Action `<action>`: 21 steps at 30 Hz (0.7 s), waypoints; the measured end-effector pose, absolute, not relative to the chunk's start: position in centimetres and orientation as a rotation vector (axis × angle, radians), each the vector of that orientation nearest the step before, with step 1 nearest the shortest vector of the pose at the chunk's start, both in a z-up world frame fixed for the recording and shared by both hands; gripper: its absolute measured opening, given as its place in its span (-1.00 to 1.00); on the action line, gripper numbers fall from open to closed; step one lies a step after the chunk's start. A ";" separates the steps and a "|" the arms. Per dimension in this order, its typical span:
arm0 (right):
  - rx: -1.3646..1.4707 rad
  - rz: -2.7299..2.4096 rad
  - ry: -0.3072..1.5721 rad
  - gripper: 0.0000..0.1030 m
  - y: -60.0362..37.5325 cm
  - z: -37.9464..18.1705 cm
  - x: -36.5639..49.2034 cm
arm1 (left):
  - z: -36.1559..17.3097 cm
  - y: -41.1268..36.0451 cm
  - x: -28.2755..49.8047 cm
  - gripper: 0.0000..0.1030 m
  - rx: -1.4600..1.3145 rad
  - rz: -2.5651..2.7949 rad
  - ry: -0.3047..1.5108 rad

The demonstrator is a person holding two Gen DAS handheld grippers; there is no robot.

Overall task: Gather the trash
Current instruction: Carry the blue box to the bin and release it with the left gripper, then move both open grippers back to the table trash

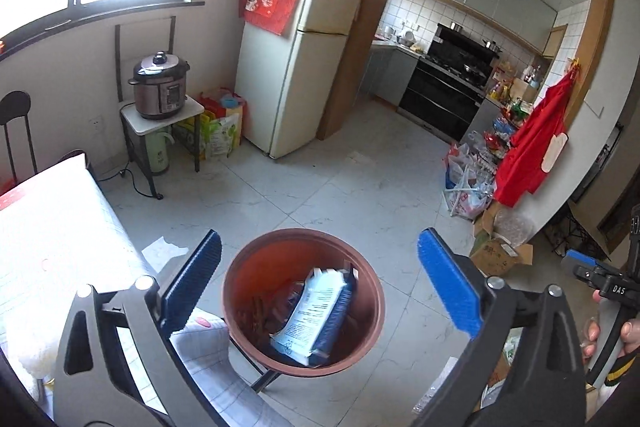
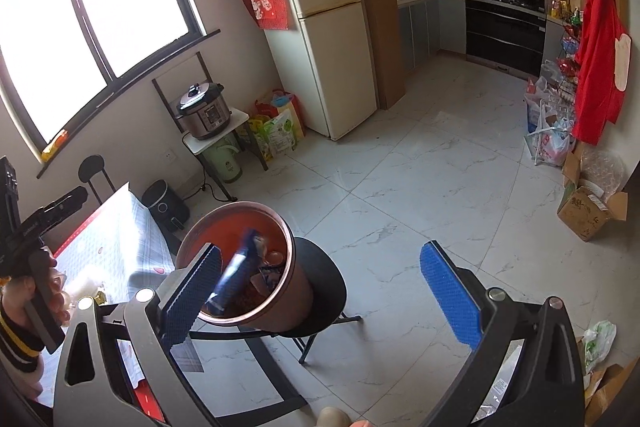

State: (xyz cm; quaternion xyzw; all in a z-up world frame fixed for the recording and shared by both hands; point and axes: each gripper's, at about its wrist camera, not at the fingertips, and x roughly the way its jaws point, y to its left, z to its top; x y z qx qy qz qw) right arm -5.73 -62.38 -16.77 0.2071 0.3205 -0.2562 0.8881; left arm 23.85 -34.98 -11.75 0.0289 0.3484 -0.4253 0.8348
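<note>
Marble-tile floor (image 2: 400, 187), cream fridge (image 2: 328, 27), kitchen beyond

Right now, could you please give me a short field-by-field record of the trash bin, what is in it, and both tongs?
bin: brown round trash bin, standing on a black stool
contents: blue and white carton lying tilted on brownish scraps
left tongs: open, empty, above the bin
right tongs: open, empty, to the right of the bin
nearby: table with a checked cloth beside the bin

Blue ribbed jaws, grey frames, seemingly yellow-striped black cuff (image 2: 18, 341)
</note>
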 end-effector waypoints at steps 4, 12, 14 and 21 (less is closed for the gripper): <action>0.405 -0.526 0.648 0.90 -60.9 -16.2 -4.4 | -10.3 -31.0 23.6 0.89 0.074 -0.812 0.716; 0.337 -0.429 0.653 0.90 -54.8 -15.5 0.6 | -8.6 -19.5 23.3 0.89 0.059 -0.619 0.682; 0.314 -0.406 0.658 0.90 -52.9 -15.4 2.0 | -8.2 -16.2 23.2 0.89 0.059 -0.564 0.671; 0.248 -0.358 0.661 0.90 -46.0 -15.1 6.7 | -7.1 -4.1 22.8 0.89 0.019 -0.364 0.635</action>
